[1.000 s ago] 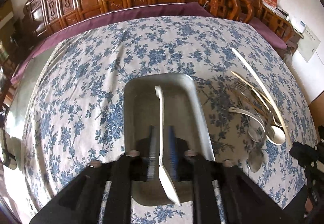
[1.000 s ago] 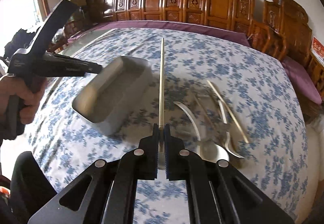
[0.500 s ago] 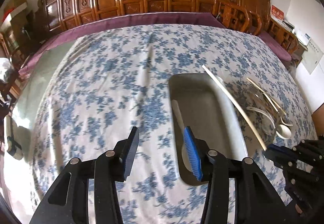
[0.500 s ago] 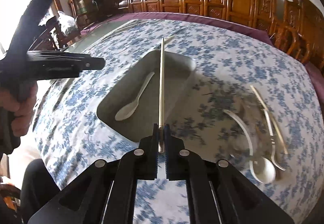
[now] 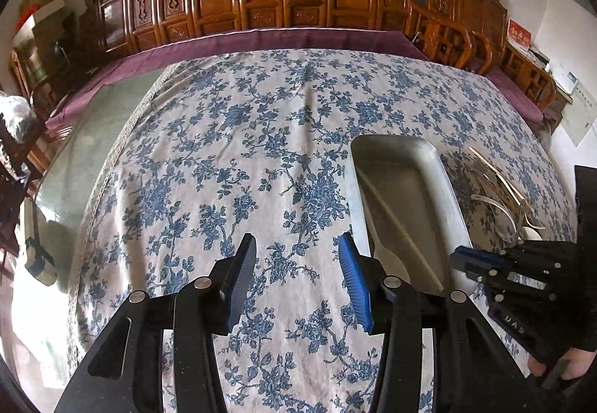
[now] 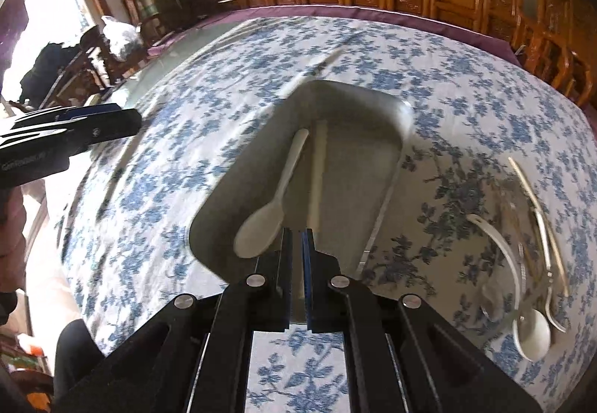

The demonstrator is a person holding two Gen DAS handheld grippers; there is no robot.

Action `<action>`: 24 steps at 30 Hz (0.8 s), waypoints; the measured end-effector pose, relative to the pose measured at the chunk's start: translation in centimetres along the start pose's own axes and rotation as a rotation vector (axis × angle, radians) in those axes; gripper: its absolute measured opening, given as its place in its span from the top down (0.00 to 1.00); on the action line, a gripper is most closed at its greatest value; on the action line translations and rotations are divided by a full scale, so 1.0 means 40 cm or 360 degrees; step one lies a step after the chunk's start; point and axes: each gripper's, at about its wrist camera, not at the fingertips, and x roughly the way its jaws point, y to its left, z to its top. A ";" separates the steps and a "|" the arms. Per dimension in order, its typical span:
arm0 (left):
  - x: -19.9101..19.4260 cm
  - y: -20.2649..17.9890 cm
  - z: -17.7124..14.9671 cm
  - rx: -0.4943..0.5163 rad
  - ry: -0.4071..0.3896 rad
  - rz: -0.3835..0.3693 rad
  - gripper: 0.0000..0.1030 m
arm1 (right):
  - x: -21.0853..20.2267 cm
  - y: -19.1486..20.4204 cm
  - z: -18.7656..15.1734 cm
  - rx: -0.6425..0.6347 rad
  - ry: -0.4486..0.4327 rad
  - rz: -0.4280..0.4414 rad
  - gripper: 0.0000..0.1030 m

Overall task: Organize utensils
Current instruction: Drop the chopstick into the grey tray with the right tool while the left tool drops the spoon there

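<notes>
Inside tray (image 6: 388, 166), R view alone shows spoon (image 6: 276, 204) w/ chopstick (image 6: 317, 174) at 3 o'clock. Chopstick, clamped 0.5 s ago, now lies free; R gripper (image 6: 296, 245) slightly parted, L gripper (image 5: 298, 260) wide apart, empty.

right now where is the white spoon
In the right wrist view, the white spoon lies inside the metal tray, left of the chopstick.

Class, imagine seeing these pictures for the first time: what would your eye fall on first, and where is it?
Probably the metal tray mid-table on the blue floral tablecloth, holding a white spoon and a pale chopstick. Next, the loose utensil pile to its right.
</notes>
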 end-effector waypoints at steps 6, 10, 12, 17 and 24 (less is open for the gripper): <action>-0.018 -0.024 -0.005 0.0025 -0.0018 -0.0018 0.57 | -0.056 -0.010 -0.015 0.0001 -0.0098 0.0060 0.94; -0.037 -0.063 -0.008 0.0061 -0.0050 -0.0049 0.50 | -0.130 -0.056 -0.039 0.0010 -0.0181 0.0016 0.94; -0.044 -0.090 -0.010 0.0085 -0.0068 -0.0057 0.47 | -0.175 -0.095 -0.063 0.0018 -0.0224 -0.0020 0.94; -0.055 -0.173 -0.018 0.0131 -0.0096 -0.0126 0.34 | -0.257 -0.206 -0.138 0.0030 -0.0277 -0.0151 0.81; -0.025 -0.322 -0.035 0.0200 -0.0072 -0.0247 0.33 | -0.306 -0.378 -0.220 0.0129 -0.0297 -0.0290 0.76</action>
